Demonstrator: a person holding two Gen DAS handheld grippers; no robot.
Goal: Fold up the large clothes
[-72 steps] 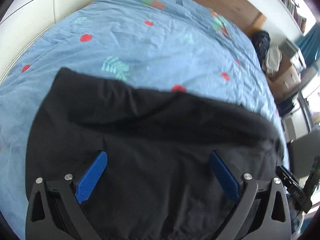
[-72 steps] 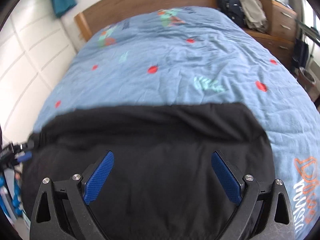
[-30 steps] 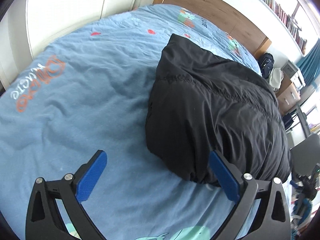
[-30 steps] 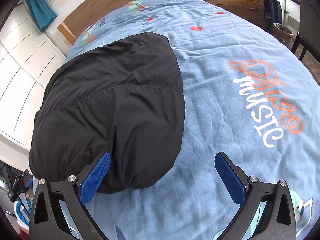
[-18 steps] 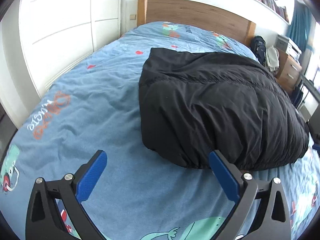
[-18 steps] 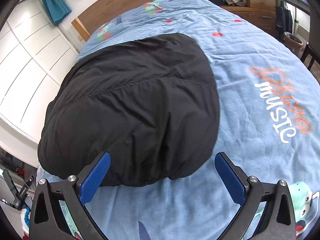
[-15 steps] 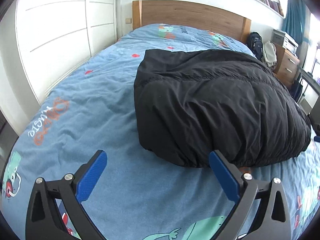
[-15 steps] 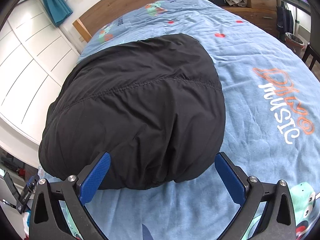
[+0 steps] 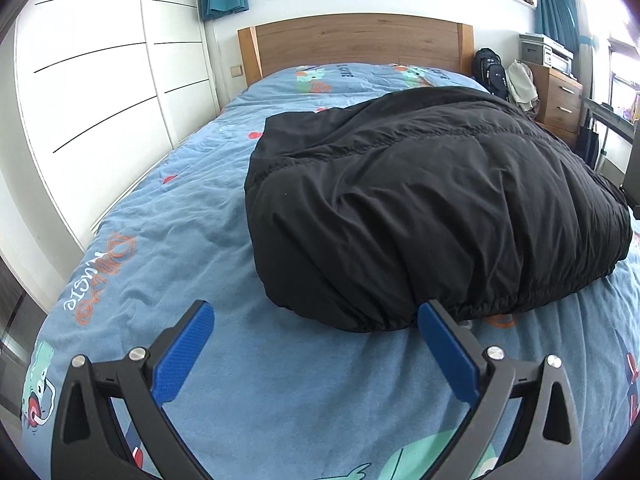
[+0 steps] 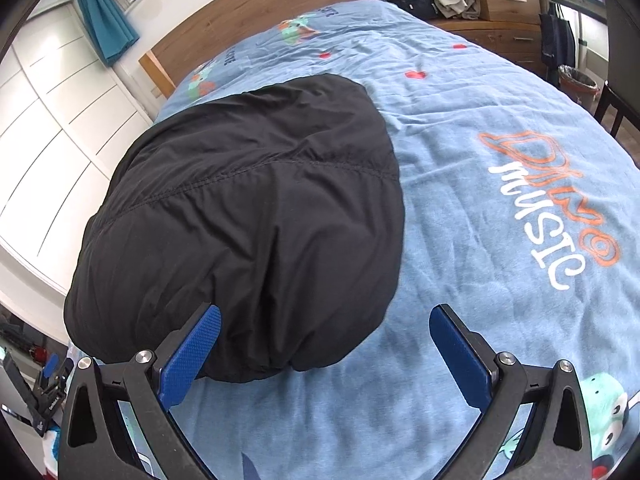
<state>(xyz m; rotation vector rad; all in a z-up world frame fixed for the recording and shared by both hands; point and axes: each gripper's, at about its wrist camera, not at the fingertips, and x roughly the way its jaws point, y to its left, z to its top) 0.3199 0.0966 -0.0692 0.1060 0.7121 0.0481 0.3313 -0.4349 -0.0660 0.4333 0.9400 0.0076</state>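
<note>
Black jacket (image 9: 420, 208) lies folded in a puffy bundle on the blue bedspread (image 9: 192, 216). My left gripper (image 9: 316, 344) and right gripper (image 10: 326, 340) hang above the bedspread near its edge, jaws wide, empty.

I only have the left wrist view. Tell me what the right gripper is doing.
Observer: The right gripper is open and empty, above the duvet at the jacket's near edge.
Operator: Say what lies to the right of the jacket.
Observer: Bare duvet with a MUSIC print in orange and white letters.
Operator: Report anything at the bed's right edge.
Observer: A bin with a liner stands on the floor there, beside a dark chair.
Operator: Check the jacket's right side for loose parts.
Observer: None show; that edge is a smooth rounded fold, with a stitched seam running across the top.
</note>
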